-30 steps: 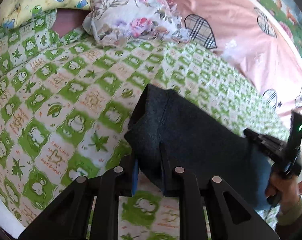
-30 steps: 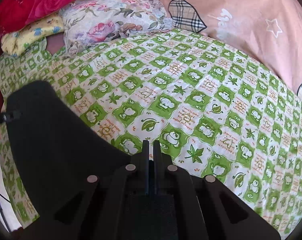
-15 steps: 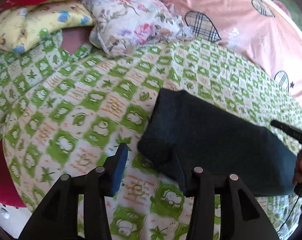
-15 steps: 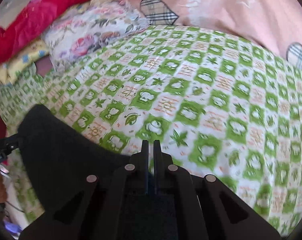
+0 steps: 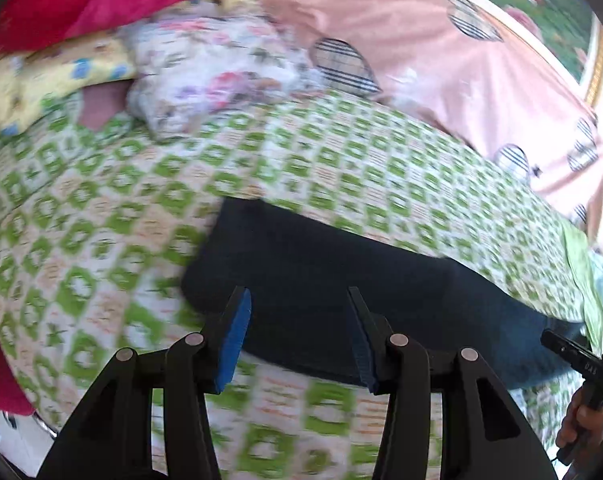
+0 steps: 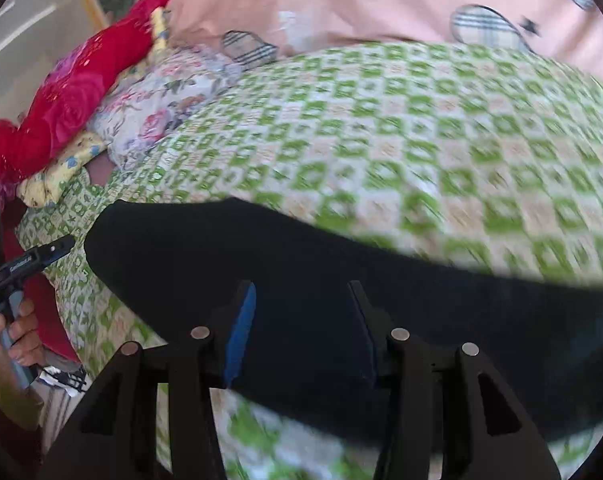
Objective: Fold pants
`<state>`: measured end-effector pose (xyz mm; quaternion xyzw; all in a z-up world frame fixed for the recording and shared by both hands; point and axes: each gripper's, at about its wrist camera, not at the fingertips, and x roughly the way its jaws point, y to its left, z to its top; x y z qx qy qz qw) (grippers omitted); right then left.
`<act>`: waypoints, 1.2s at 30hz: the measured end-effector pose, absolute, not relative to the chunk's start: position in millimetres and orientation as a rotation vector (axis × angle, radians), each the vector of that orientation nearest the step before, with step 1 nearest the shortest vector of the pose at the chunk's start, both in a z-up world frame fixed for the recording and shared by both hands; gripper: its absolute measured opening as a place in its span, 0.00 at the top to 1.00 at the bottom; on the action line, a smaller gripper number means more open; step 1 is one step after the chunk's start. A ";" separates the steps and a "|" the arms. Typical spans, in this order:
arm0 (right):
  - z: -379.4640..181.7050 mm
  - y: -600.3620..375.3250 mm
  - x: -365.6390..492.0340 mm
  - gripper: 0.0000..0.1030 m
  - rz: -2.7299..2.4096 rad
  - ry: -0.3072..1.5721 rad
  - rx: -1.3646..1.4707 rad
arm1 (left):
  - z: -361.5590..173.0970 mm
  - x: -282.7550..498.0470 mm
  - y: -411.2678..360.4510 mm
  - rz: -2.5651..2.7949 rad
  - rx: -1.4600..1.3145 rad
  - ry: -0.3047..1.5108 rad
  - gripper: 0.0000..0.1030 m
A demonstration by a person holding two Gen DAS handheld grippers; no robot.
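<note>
1. Since the earlier frames both claws have let go: the left claw [image 5: 297, 300], which was pinching the near corner of the pants [image 5: 341, 280], and the right claw [image 6: 301, 296], which was clamped tight, now stand with their jaws opening and nothing pressed between the pads. The cloth lies below and beyond the fingers, not in them.
2. The pants rest as a long, dark, folded strip across the near part of the bed [image 5: 101, 200], on its green-and-white checked sheet. One end lies before the left claw; the rest runs off toward the right claw.
3. The release at both ends looks deliberate: the fold seems laid, so the cloth is left to settle flat under its own weight.
4. The two claws sit well apart, one near each end of the strip. That spacing likely kept the fold edge straight while it was laid.
5. Each view catches the other claw at its edge, gripped by the person's hand [image 6: 17, 336].
6. The floral pillow [image 5: 221, 72] and pink blanket [image 5: 441, 60] lie well clear behind.
7. A further fold, end to end, probably remains.
</note>
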<state>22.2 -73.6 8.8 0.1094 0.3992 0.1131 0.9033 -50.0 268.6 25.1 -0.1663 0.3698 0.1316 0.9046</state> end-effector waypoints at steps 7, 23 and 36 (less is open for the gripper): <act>1.4 -128.2 -27.4 0.54 0.111 0.819 0.317 | 20.8 -13.1 192.3 0.111 -0.244 0.818 0.47; -4.8 -201.0 -91.5 0.48 -0.075 0.741 0.446 | 22.3 29.1 74.9 -0.120 -0.103 0.878 0.40; -4.8 -234.8 -105.2 0.40 -0.154 0.695 0.533 | 20.4 62.1 13.0 -0.334 0.018 0.953 0.34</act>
